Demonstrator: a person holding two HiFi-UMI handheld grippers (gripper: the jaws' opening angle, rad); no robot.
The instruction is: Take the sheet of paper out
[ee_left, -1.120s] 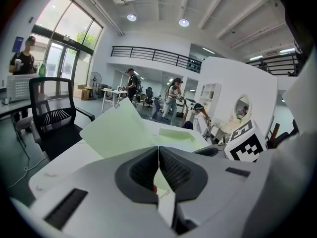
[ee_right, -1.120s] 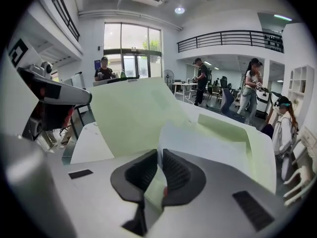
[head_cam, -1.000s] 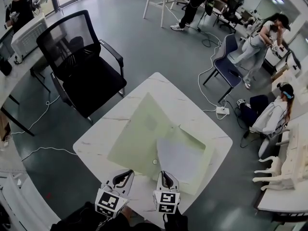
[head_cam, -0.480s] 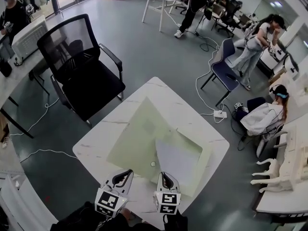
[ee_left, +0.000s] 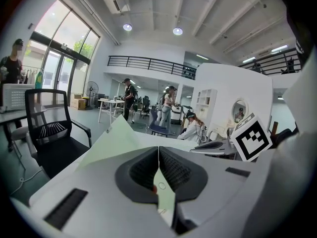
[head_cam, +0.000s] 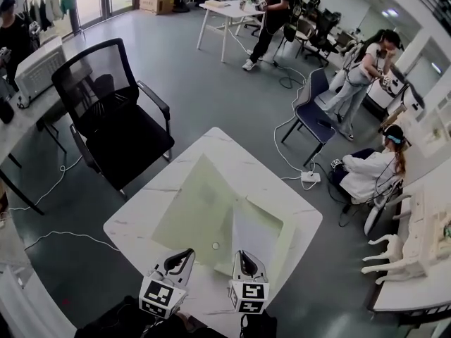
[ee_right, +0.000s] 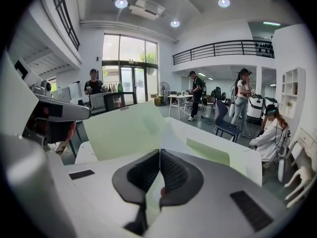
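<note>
On the near half of the white table (head_cam: pixel 282 182), the pale green folder (head_cam: pixel 194 210) is lifting and opening wider than a second ago, so the sheet of paper (head_cam: pixel 257 234) lying inside at the right is getting free, while the left gripper (head_cam: pixel 186 253) and right gripper (head_cam: pixel 242 255), tilted slightly down, are clenching its near edge.
</note>
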